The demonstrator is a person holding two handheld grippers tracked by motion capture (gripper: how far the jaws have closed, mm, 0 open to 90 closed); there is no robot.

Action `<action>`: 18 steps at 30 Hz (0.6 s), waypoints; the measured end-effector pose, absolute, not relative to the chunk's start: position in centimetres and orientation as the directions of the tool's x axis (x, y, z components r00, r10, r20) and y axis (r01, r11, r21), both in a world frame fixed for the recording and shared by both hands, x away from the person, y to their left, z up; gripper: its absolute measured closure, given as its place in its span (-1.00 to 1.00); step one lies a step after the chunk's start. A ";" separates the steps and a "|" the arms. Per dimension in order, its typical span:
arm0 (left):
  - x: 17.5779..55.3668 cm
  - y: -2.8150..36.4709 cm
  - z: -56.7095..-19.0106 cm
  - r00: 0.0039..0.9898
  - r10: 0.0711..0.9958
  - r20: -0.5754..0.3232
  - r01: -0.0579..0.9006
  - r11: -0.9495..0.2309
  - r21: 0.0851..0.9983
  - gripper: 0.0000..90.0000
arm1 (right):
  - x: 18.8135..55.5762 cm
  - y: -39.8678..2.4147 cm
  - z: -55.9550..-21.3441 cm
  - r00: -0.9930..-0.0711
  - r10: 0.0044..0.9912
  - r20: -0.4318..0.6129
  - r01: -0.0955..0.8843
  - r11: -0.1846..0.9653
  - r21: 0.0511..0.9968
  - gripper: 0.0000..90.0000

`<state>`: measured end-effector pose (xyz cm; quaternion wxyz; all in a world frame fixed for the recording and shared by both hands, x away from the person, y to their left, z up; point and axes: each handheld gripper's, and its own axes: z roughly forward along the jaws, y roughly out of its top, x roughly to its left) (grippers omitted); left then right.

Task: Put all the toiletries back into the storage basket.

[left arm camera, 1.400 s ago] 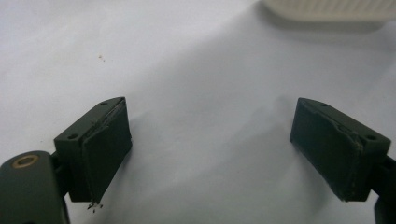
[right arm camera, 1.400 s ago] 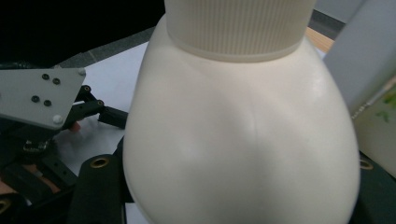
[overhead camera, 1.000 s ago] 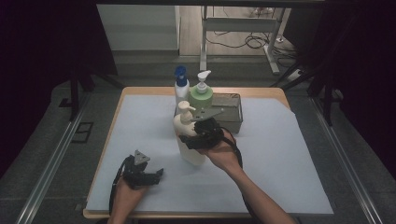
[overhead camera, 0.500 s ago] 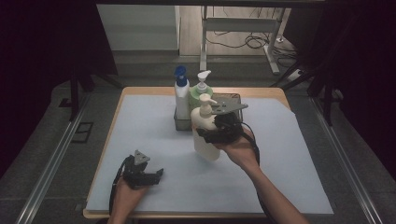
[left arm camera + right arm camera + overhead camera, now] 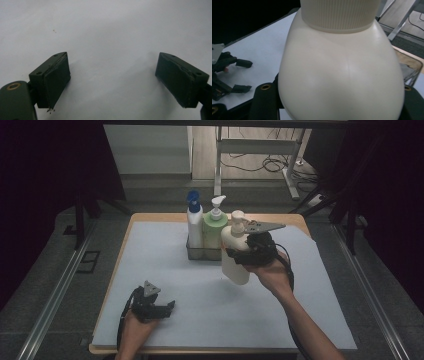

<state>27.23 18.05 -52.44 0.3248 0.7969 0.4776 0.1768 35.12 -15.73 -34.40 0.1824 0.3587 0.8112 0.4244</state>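
Between the right tongs [image 5: 239, 254], clamped: cream bottle [image 5: 235, 255], tilted, rack [image 5: 205, 252] just beyond; left tongs [image 5: 162, 307] open, well apart.

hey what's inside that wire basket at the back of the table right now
Two bottles stand in the wire basket: a white bottle with a blue cap and a green pump bottle. The basket's right part is hidden behind the cream bottle held by the right gripper.
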 end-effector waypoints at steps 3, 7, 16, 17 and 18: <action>27.2 18.1 -52.4 0.482 0.876 -0.029 0.646 -0.333 0.686 -0.73 | 35.5 -16.2 -34.0 -0.664 0.747 0.003 0.429 0.378 0.820 -0.18; 27.2 18.1 -52.4 0.482 0.876 -0.030 0.647 -0.333 0.686 -0.73 | 35.9 -16.9 -33.5 -0.646 0.763 0.004 0.435 0.364 0.823 -0.18; 27.2 18.1 -52.4 0.482 0.876 -0.030 0.647 -0.332 0.686 -0.73 | 37.4 -17.9 -32.8 -0.603 0.798 -0.001 0.446 0.339 0.828 -0.18; 27.2 18.1 -52.4 0.482 0.876 -0.030 0.647 -0.332 0.687 -0.73 | 37.7 -18.0 -32.8 -0.598 0.801 -0.001 0.448 0.335 0.829 -0.18; 27.2 18.1 -52.4 0.481 0.876 -0.031 0.647 -0.332 0.687 -0.73 | 37.9 -18.0 -32.8 -0.592 0.806 -0.002 0.448 0.331 0.830 -0.18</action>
